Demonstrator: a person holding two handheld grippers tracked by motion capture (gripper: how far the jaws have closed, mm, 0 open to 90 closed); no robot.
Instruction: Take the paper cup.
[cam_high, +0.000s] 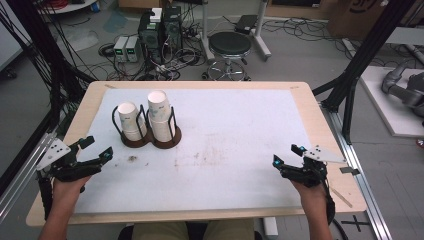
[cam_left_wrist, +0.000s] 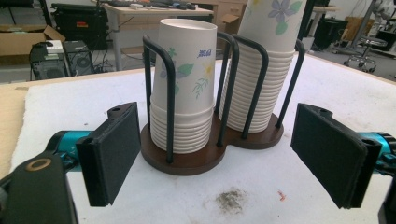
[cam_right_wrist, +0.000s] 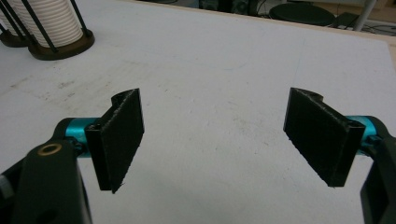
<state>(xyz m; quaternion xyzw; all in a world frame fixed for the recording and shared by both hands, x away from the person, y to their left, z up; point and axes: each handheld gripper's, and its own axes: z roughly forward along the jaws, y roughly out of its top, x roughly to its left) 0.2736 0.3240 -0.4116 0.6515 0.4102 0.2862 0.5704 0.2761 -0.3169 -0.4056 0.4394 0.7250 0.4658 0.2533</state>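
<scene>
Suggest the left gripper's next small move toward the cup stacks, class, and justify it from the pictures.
Probably ease the left gripper forward toward the shorter cup stack. Its jaws stand open and empty, pointed at that stack in the dark wire holder, with bare white mat between them. The right gripper is open too, far off.

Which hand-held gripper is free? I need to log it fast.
Left hand-held gripper: open, holding nothing, facing the cup holder.
Right hand-held gripper: open, holding nothing.

A lab: computer towers (cam_high: 160, 30), floor cables (cam_high: 125, 65), stool (cam_high: 229, 50).
</scene>
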